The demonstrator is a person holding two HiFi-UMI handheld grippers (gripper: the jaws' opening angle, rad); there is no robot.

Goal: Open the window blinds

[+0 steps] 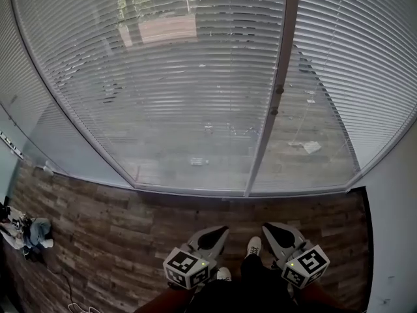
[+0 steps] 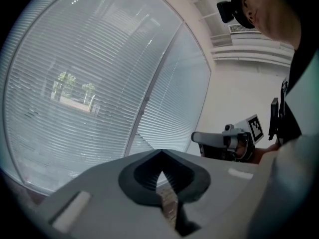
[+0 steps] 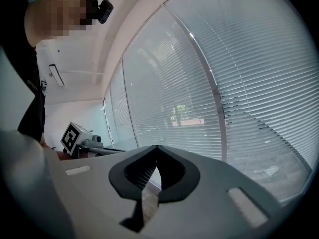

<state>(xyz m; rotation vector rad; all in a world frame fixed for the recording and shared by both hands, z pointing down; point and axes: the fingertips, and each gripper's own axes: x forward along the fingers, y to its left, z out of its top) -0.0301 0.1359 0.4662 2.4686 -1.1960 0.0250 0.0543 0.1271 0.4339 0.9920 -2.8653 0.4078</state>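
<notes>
The window blinds (image 1: pixel 163 77) are hanging fully down over two wide panes on the far side, and their slats are letting only a dim view of the outside through. A wooden floor (image 1: pixel 111 227) is running between them and the person, who is standing well back from the glass. A slim post (image 1: pixel 281 57) is dividing the panes, and two small dark knobs (image 1: pixel 279 89) are sitting on it, one above the other. Whether these work the slats is too small to tell.

Near the bottom edge, the left gripper (image 1: pixel 218 231) and the right gripper (image 1: pixel 272 229) are waiting side by side, both aiming at the window. Each has its fingers clenched on nothing, tips meeting with only floor and blinds showing beyond.

The step in hand looks like the approach. To do it well, it is worth closing in on the post first and finding the control there — a knob, wand or cord. The fingers should part only once they are lined up on it, and one gripper should stay clear of the slats, which bend easily.
</notes>
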